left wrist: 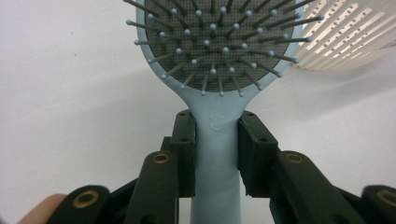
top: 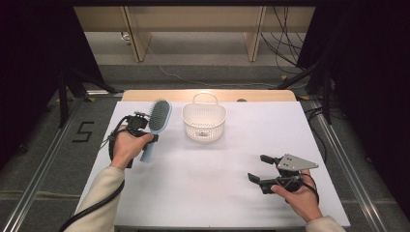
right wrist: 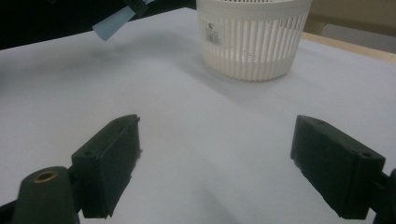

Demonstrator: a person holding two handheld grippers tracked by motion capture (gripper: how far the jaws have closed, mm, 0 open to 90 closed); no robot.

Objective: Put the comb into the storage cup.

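Pale-blue plastic paddle hairbrush [top: 155,123]: just left of the white slotted plastic basket [top: 204,122], bristles up, lifted off the white table [top: 208,188].
Left gripper [left wrist: 216,140]: clamped on the brush's neck — pads squeezing both sides, below the bristle head.
Right gripper [top: 257,168]: jaws wide apart, holding nothing, resting well right of the basket and nearer the person.
Risk: smooth tapered handle could slide or swivel between the pads — the long head might then catch the basket's rim, tipping the light basket.

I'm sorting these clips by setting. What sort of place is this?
Probably a lab or recording setup rather than a home: a white-covered table stands between dark curtains, with loose cables on the floor behind and a taped number 5 beside it.
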